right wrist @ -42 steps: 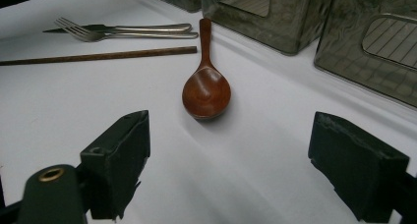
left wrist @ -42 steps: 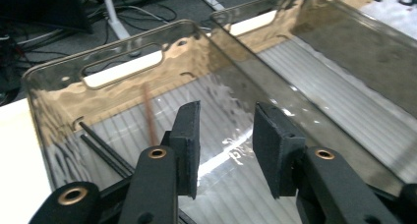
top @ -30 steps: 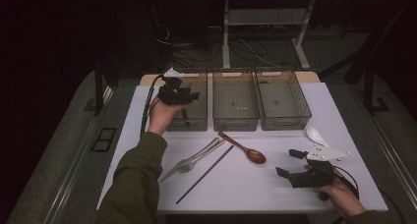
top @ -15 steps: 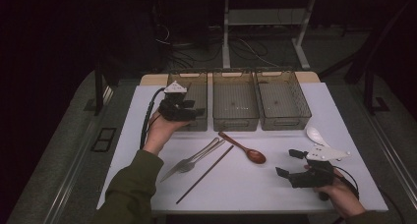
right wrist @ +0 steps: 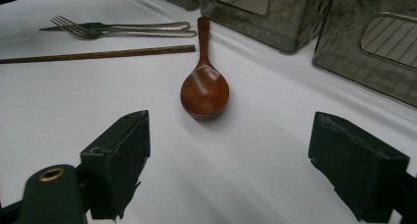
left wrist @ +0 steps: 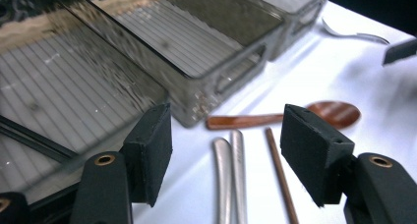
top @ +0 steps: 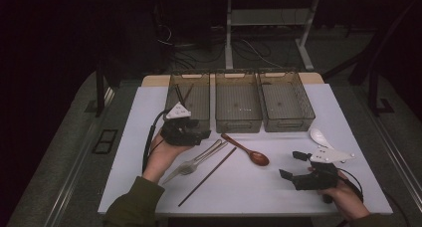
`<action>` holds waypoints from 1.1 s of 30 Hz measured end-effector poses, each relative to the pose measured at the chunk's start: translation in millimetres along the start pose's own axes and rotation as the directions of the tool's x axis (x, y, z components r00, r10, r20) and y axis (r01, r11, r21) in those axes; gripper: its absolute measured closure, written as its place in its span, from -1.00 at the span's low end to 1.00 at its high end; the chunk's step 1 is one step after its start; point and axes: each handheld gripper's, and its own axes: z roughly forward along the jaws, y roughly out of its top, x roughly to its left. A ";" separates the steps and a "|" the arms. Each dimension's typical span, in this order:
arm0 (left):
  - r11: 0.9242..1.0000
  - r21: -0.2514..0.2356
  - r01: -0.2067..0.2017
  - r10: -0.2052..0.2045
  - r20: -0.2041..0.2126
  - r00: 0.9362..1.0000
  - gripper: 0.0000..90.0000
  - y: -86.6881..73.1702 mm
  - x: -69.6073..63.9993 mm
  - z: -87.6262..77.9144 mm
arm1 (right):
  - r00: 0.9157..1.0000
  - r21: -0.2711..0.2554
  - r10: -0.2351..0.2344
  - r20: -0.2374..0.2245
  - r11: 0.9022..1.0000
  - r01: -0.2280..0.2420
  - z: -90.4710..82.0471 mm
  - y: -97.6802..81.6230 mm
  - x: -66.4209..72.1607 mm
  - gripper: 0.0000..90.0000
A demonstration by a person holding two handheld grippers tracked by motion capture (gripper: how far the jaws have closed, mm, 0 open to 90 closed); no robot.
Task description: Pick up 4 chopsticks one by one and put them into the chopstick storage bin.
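White covering on the table (top: pixel 149 117) carries the cutlery: a silver fork (top: pixel 186 166) and a second silver piece (left wrist: pixel 239 175) lie side by side, with a brown chopstick (top: pixel 207 176) just beside them and a wooden spoon (top: pixel 247 151) a little farther right. The left gripper (top: pixel 196 136) hovers just above the handle ends of the silver pieces, near the front of the left bin (top: pixel 189 100); its jaws have just been opening and stand apart with nothing between them. The right gripper (top: pixel 292 166) rests well to the right of the wooden spoon, jaws spread wide and empty, with a white spoon (top: pixel 318 137) just behind it.
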 end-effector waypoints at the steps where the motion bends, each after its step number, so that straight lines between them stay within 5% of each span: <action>1: 1.000 0.002 -0.001 0.001 0.003 1.000 -0.22 -2.5 -2.8 0.0 | 1.000 0.000 0.000 0.000 1.000 0.000 0.0 0.0 0.0 -0.66; 19: 0.995 0.091 -0.032 0.030 0.024 0.999 -0.14 -55.6 -48.8 1.1 | 1.000 -0.003 -0.016 0.002 1.000 0.016 -0.2 1.0 3.1 -0.66; 24: 0.992 0.117 -0.044 0.044 0.005 0.999 0.03 -67.8 -58.3 5.2 | 1.000 -0.009 -0.016 0.008 1.000 0.016 -1.4 1.0 3.1 -0.66; 33: 0.986 0.167 -0.010 0.006 0.019 1.000 0.44 -75.0 -58.8 15.6 | 1.000 -0.005 -0.016 0.008 1.000 0.016 -0.3 1.0 2.4 -0.66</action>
